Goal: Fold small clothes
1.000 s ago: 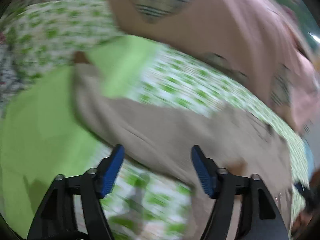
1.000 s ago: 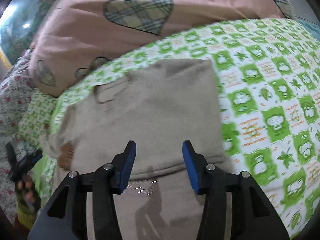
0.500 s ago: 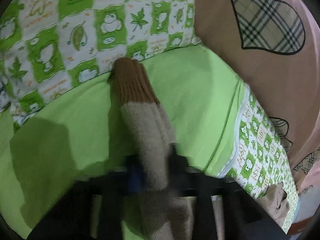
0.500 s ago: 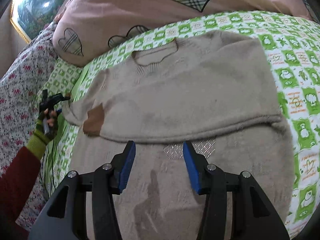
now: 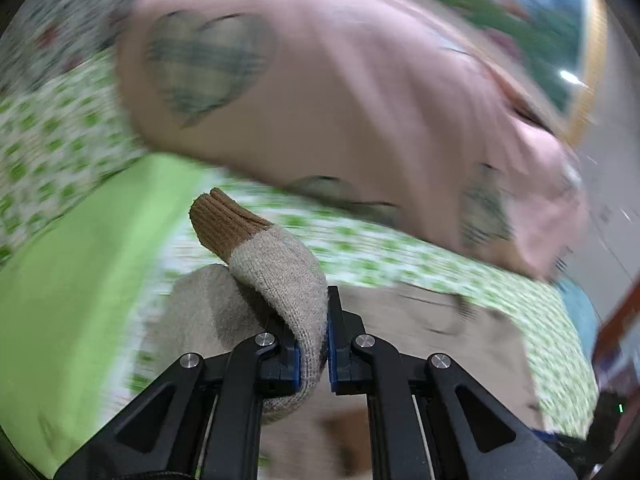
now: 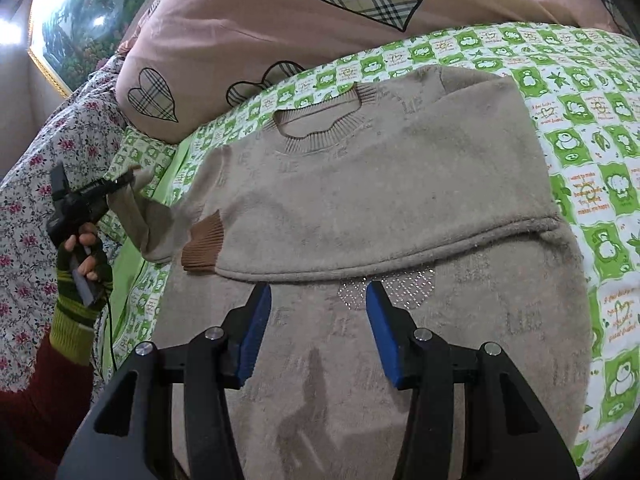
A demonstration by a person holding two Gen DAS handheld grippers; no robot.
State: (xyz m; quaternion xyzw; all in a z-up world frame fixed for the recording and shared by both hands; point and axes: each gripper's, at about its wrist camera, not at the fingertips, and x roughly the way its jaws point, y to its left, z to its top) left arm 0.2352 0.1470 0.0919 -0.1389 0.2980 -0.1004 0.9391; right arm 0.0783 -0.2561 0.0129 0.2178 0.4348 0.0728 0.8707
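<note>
Left tongs (image 5: 312, 354) now clenched on sweater (image 6: 380, 184) sleeve (image 5: 276, 280), lifted off bed (image 6: 580, 152). Right tongs (image 6: 318, 330) released, hovering over sweater. Sleeve fold-in probably next.

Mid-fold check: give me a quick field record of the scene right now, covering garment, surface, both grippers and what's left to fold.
garment: beige sweater, neckline facing away, partly folded
surface: green-checked bed sheet
backdrop: pink pillow with plaid hearts
left gripper: shut on sleeve, brown cuff sticking up past the pads
right gripper: open, above the sweater's lower part, holding nothing
other cuff: lying on the sweater body
remaining: held sleeve not yet laid over the body
</note>
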